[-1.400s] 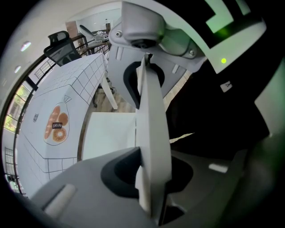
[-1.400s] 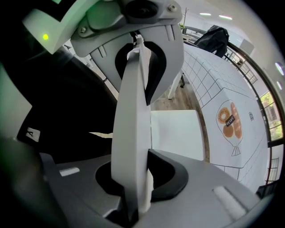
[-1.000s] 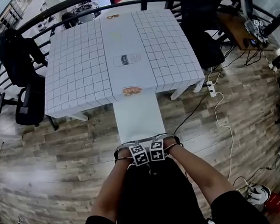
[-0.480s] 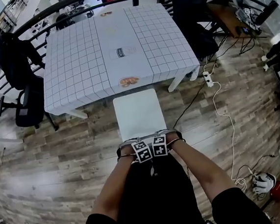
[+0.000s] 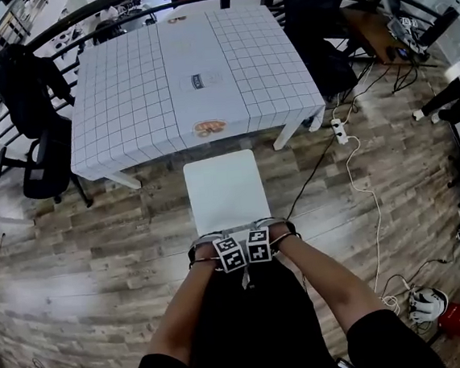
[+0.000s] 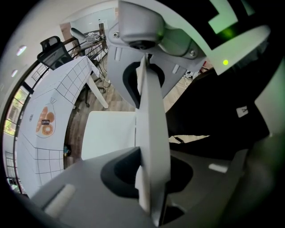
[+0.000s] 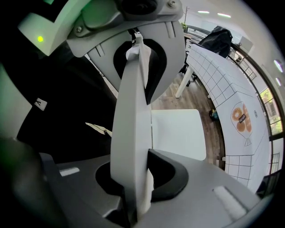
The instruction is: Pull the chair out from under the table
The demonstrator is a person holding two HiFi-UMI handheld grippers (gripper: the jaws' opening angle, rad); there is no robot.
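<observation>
Person: dark clothing (image 5: pixel 243 323) fills the nearest part of the head view, directly behind the chair.
Left gripper (image 5: pixel 229 254): points down. Its jaws are drawn part-way in and clamp the top edge of the backrest (image 6: pixel 151 129), which fills the gap between them.
Right gripper (image 5: pixel 259 247): just beside the left one and clamped on the same edge in the same way.
Chair (image 5: pixel 226 192): white. The seat stands over the wood floor (image 5: pixel 97 232) between the person and the table (image 5: pixel 124 92), its far edge close to the cloth's overhang. It looks clear of the tabletop, but the legs are hidden, so whether they are out cannot be told.
Power strip (image 5: pixel 339 130): on the floor to the right of the chair, with a white cable (image 5: pixel 371 206) trailing towards the person.
Risk: both grips sit high on the backrest, so if a leg catches on a floorboard a pull could tip the chair back instead of sliding it. The thin edge could slip from the jaws. The person stands close behind, leaving little room.
Heading: the seat front faces the table and the backrest faces the person. The backrest edge runs left to right. The seat looks roughly square.
</observation>
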